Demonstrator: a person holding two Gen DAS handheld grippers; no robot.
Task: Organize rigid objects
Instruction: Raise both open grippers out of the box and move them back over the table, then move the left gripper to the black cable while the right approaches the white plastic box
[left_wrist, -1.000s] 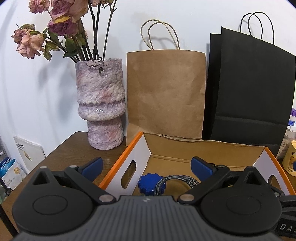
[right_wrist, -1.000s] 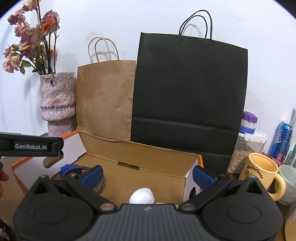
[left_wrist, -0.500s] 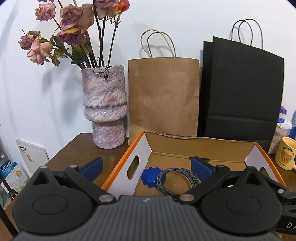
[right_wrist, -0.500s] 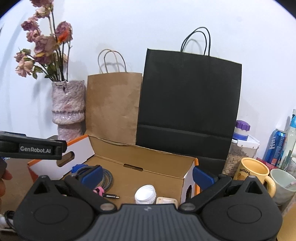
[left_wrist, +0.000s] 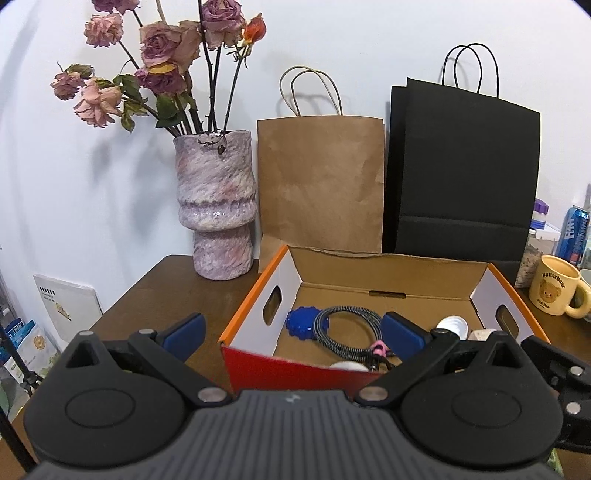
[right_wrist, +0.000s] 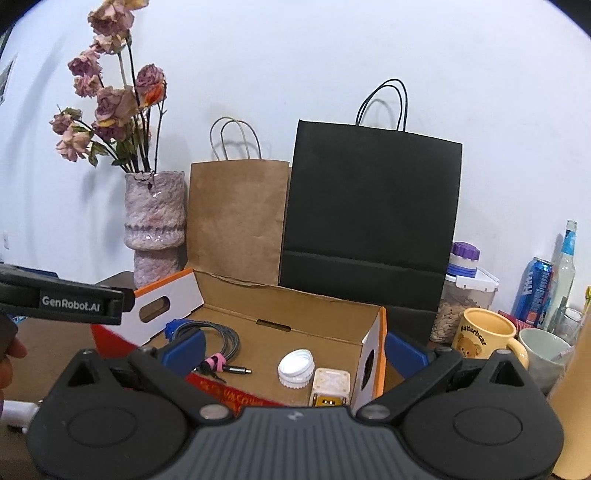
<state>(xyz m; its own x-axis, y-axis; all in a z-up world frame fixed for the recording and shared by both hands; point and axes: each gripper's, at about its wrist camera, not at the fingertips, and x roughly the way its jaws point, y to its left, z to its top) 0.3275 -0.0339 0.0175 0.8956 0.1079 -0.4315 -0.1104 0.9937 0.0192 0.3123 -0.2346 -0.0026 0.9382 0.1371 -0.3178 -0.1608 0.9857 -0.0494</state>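
Mostly hidden white cap (left_wrist: 451, 325) behind left gripper (left_wrist: 291, 334); both grippers' jaws wide apart, empty

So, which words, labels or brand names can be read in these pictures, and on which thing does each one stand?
"GenRobot.AI": on the black side bar of the left gripper, seen from the right wrist.
"Butterbear": on the yellow ceramic mug with a bear picture.
Red front wall of the orange-edged cardboard box: yellow print, too blurred to read.
Blue drink can: white lettering, unreadable.
White booklet leaning on the wall: print too small.
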